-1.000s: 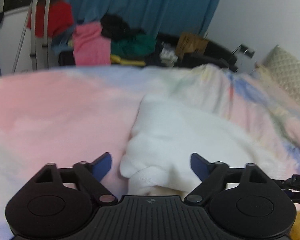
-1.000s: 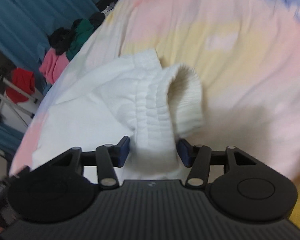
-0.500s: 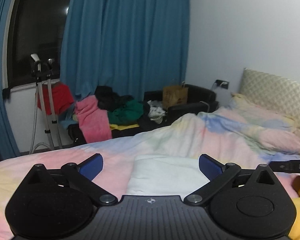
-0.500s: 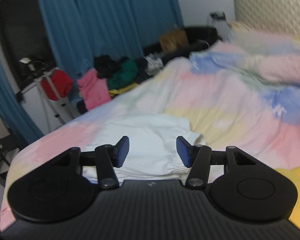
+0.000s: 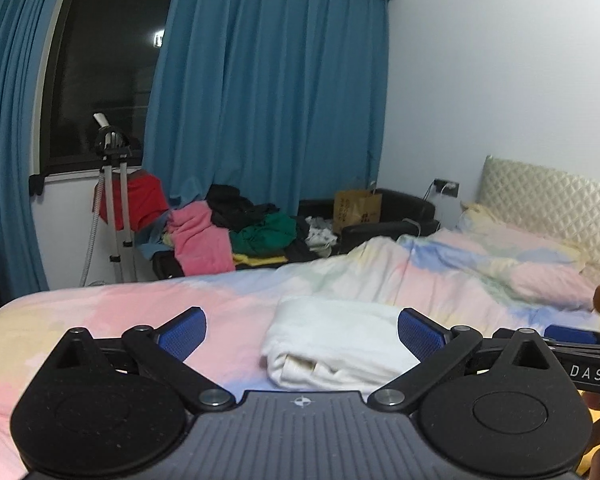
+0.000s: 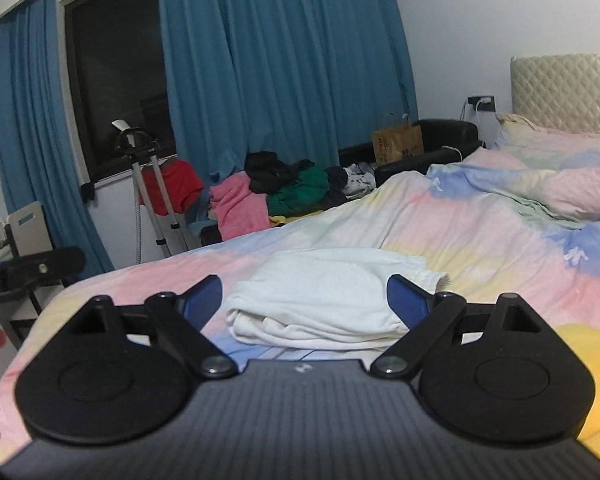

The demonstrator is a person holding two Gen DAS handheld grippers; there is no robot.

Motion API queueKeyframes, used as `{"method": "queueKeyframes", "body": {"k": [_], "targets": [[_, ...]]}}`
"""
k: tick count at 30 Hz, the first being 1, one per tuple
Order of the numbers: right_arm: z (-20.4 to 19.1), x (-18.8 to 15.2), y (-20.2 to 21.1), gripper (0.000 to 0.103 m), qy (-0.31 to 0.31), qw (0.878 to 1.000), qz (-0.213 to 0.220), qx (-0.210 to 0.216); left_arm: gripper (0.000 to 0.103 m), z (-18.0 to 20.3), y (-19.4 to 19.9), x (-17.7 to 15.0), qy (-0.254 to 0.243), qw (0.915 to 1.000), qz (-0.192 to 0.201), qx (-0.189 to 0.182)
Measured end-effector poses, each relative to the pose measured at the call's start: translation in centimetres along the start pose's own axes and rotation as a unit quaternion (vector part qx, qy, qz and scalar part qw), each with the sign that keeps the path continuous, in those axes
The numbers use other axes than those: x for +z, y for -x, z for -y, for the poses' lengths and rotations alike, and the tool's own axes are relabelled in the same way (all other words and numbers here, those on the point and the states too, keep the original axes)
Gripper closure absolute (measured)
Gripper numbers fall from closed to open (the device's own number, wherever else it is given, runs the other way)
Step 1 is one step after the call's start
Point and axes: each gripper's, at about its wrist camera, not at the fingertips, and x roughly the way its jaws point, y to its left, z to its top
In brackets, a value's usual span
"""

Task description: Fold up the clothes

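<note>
bed [image 5: 100,316] | white garment [image 5: 336,340] folded — ahead of both tongs, spread, untouched

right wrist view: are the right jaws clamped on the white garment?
No. The right gripper has its jaws spread wide and empty, with the folded white garment lying free on the bed beyond them.

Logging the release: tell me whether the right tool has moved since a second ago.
Yes. The right tool let go of the white garment and pulled up and back; the blue curtain now fills its view.
</note>
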Motion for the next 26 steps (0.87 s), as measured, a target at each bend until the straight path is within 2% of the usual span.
{"method": "queueKeyframes", "body": {"k": [4,9,15,20,26], "targets": [[-0.9,-2.4,-0.2,0.012,0.007,1.0,0.003,0.0,0.0,-1.4,0.3,-2.0,0.001,1.0,-0.008,0.005],[-2.6,-4.9,-1.4,0.012,0.033,0.999,-0.005,-0.018,0.0,-2.9,0.7,-3.9,0.006,0.9999,0.001,0.014],[-4.3,-6.1,-2.4,0.012,0.049,0.998,-0.023,-0.041,0.0,-5.2,0.1,-4.9,0.026,0.9996,-0.003,0.011],[-6.0,-7.1,-2.2,0.012,0.084,0.994,-0.005,-0.075,0.0,-6.0,0.3,-5.2,0.03,0.9994,-0.005,0.017],[-5.3,-7.0,-2.7,0.012,0.063,0.995,-0.011,-0.083,0.0,-6.2,-0.3,-5.5,0.035,0.999,-0.019,0.023]]}}
